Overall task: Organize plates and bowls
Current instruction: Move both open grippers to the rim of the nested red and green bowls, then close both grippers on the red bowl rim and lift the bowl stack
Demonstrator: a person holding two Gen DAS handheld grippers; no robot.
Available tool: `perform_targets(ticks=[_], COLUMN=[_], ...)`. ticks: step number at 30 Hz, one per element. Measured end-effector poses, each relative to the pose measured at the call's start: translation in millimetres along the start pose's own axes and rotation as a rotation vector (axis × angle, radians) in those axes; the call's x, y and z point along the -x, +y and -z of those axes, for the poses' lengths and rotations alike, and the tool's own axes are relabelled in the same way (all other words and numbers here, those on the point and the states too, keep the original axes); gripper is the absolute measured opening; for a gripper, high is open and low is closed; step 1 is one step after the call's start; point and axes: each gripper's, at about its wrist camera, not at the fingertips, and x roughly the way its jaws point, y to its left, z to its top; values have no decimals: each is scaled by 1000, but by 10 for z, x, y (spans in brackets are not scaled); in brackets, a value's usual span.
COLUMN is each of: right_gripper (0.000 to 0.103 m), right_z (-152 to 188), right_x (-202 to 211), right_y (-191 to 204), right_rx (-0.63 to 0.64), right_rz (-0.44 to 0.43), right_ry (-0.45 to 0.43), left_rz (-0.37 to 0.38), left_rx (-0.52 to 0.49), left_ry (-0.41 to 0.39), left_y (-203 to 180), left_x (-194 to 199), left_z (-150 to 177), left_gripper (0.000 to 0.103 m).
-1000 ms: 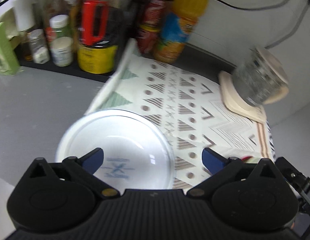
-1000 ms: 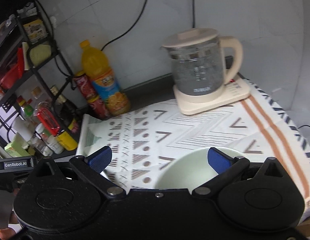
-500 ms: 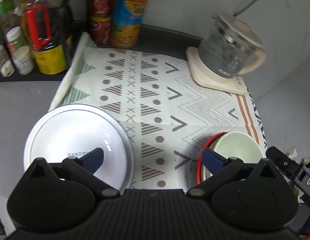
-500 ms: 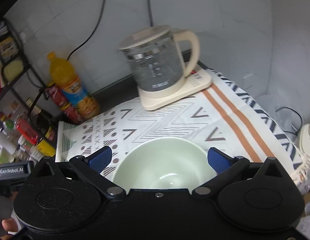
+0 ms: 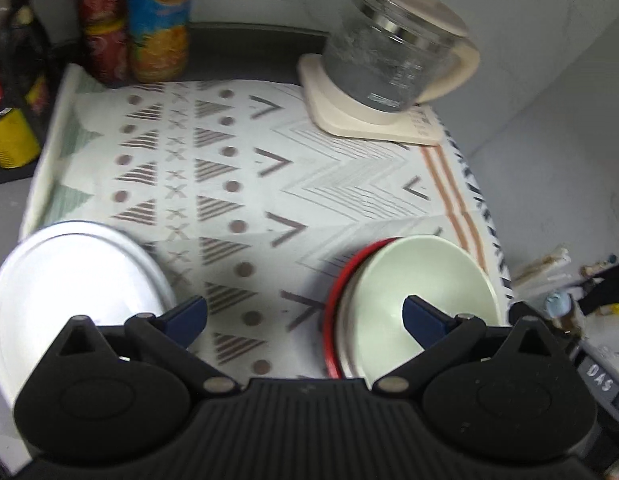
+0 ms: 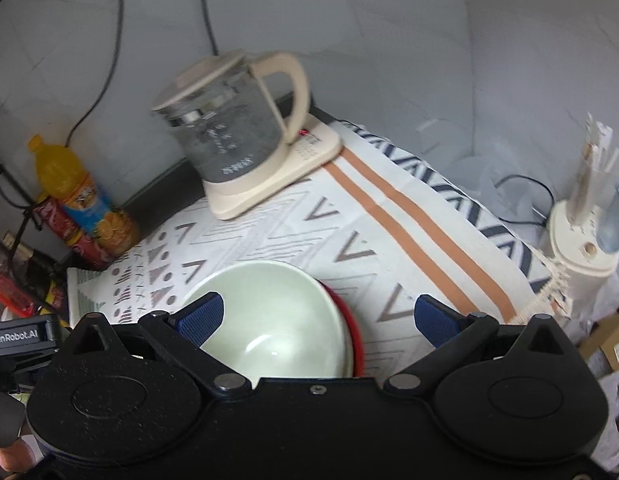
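Observation:
A white plate [image 5: 69,280] lies at the near left edge of the patterned cloth [image 5: 269,184]. A pale green bowl [image 5: 421,292] sits nested in a red-rimmed bowl [image 5: 333,300] at the near right of the cloth. My left gripper [image 5: 305,314] is open and empty, above the cloth between the plate and the bowls. In the right wrist view the green bowl [image 6: 269,316] lies under my open, empty right gripper [image 6: 317,316], with the red rim [image 6: 355,332] showing beside it.
A glass kettle on a cream base [image 5: 389,64] stands at the back right. Juice bottle [image 5: 159,20] and red cans [image 5: 99,20] stand at the back left. A cream holder with sticks [image 6: 581,236] stands right of the cloth.
The left view has swung to the right: the plate moved to the left edge and the stacked bowls came into view. The right view also swung right, so the bowl shifted left between its fingers.

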Motion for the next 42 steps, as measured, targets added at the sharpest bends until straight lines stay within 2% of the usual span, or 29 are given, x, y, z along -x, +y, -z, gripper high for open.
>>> perform_targets(ticks=[5, 10, 11, 14, 16, 17, 18, 21, 22, 24, 27, 34, 42], right_gripper=[102, 93, 88, 81, 75, 71, 68, 48, 46, 36, 35, 35, 35], right_z=[92, 230, 257, 323, 360, 379, 393, 446, 460, 488, 505, 496, 412], right_x=[-72, -196, -224, -296, -343, -372, -392, -446, -457, -462, -442, -437, -436], right_y=[-127, -200, -206, -215, -220, -219, -223, -246, -255, -281, -280, -271, -172], right_rx=[-63, -126, -138, -163, -180, -187, -194, -224, -235, -270, -297, -290, -236], right_rz=[31, 43, 48, 57, 59, 64, 68, 60, 49, 3, -10, -15, -33], right_ry=[36, 100, 115, 148, 168, 181, 191, 222, 227, 224, 206, 185, 177], left_rz=[21, 49, 53, 52, 59, 64, 68, 84, 92, 130, 172, 179, 166], left_rx=[-24, -21, -16, -4, 10, 16, 26, 53, 64, 81, 96, 68, 87], left_ry=[50, 88, 92, 108, 127, 138, 152, 177, 183, 189, 198, 196, 164], left_y=[-75, -65, -53, -7, 32, 51, 73, 124, 139, 160, 168, 125, 186], left_x=[-183, -357, -387, -484, -545, -581, -619, -707, -733, -780, -836, -813, -723], left_z=[-11, 34, 43, 66, 76, 82, 88, 102, 102, 103, 94, 75, 67], left_gripper=[102, 100, 99, 90, 79, 69, 62, 53, 52, 42, 33, 32, 32])
